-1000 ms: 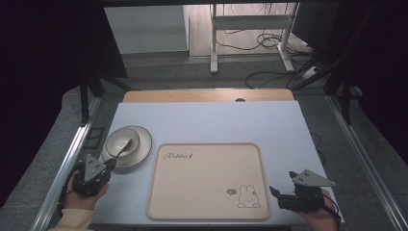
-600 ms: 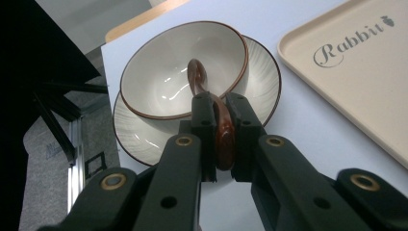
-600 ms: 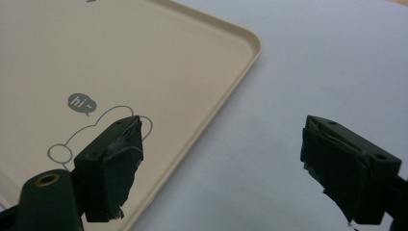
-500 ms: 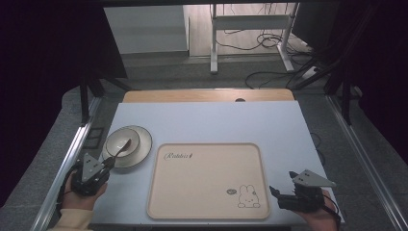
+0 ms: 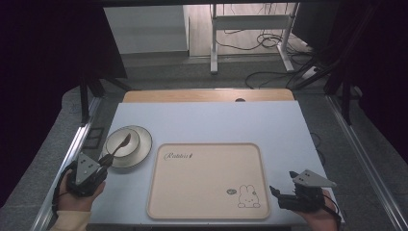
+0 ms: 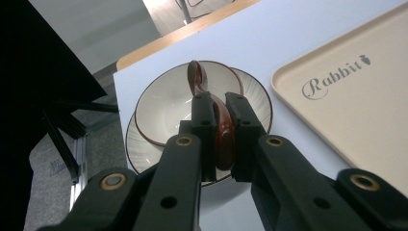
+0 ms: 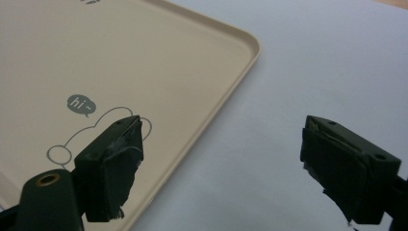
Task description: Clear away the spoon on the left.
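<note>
A brown spoon (image 5: 120,144) (image 6: 196,79) rests with its far end in a white bowl (image 5: 129,137) (image 6: 163,108). The bowl stands on a ribbed white plate (image 5: 143,149) (image 6: 255,91) at the table's left. My left gripper (image 5: 106,160) (image 6: 220,103) is shut on the near end of the spoon, just at the plate's front rim. A beige tray (image 5: 207,180) (image 7: 144,57) with a rabbit drawing lies in the middle. At the tray's front right corner my right gripper (image 5: 276,195) (image 7: 221,159) is held open, with nothing between its jaws.
The pale blue table top (image 5: 216,120) has a wooden strip (image 5: 207,95) along its far edge. Metal rails run down both sides of the table. Cables and a desk frame (image 5: 250,29) lie on the floor beyond.
My left gripper has edged slightly to the left with the spoon still in it. The right gripper has stayed where it was.
</note>
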{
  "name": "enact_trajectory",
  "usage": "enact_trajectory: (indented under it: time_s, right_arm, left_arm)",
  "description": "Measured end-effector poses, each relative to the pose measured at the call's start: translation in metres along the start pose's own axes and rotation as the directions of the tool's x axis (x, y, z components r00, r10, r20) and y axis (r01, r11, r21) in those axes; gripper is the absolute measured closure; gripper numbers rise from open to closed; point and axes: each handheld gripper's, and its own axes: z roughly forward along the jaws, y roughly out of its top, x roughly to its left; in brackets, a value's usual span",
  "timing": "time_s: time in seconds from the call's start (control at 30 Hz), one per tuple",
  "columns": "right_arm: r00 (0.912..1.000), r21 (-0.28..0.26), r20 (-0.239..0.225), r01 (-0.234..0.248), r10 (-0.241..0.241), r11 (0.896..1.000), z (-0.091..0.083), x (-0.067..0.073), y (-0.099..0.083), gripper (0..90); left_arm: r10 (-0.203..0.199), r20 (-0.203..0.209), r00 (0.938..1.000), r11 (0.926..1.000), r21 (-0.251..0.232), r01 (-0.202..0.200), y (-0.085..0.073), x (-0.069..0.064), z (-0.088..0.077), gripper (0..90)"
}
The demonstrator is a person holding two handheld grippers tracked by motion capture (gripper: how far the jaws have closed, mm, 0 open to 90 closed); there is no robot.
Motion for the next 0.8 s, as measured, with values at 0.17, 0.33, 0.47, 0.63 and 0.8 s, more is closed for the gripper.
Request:
enact_trajectory:
  time_s: [0.17,0.33,0.47,0.63,0.8]
  right_arm:
    - [1.0,-0.001,0.002,0.0,0.0,1.0,0.0,0.0,0.0,15.3]
    - [1.0,0.0,0.003,0.002,-0.002,1.0,0.0,0.0,0.0,15.3]
    - [1.0,0.0,0.005,0.003,-0.003,1.0,0.0,0.0,0.0,15.3]
    - [1.0,-0.004,0.006,0.008,-0.008,1.0,0.0,0.0,0.0,15.5]
    - [1.0,0.0,0.003,0.006,-0.006,1.0,0.0,0.0,0.0,15.5]
  left_arm:
    - [0.011,0.007,0.9999,0.9999,-0.012,-0.011,0.004,-0.002,-0.004,84.7]
    - [0.012,0.01,0.9999,0.9995,-0.029,-0.012,0.007,-0.005,-0.008,84.7]
    - [0.018,0.013,0.9997,0.999,-0.04,-0.018,0.01,-0.007,-0.01,84.7]
    - [0.02,0.02,0.9996,0.9984,-0.054,-0.019,0.013,-0.009,-0.013,84.7]
    - [0.025,0.03,0.9992,0.9975,-0.066,-0.023,0.016,-0.013,-0.015,84.7]
